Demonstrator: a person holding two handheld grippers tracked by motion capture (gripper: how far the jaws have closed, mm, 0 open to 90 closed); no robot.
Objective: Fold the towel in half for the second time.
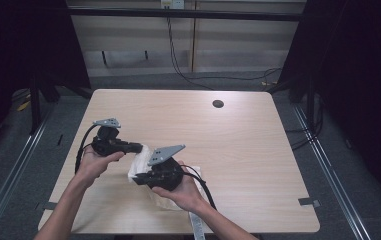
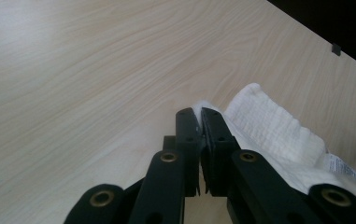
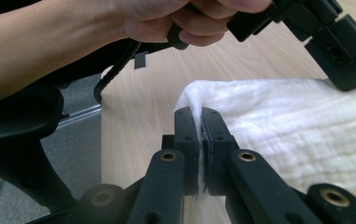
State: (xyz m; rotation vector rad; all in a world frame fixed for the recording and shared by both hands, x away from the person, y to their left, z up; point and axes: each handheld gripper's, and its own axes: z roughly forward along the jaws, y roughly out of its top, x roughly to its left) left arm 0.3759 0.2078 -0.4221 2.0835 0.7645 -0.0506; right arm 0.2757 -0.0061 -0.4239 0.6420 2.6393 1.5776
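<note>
Two tools grip one white cloth (image 1: 140,159) for us: the left tool (image 2: 199,116) clamps a corner, the cloth spreading to its right over the tabletop (image 1: 238,145); the right tool (image 3: 199,114) pinches another edge, the cloth running off to its right.

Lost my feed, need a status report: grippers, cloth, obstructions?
Left gripper shut on white cloth edge. Right gripper shut on its corner. Table around it bare.
</note>
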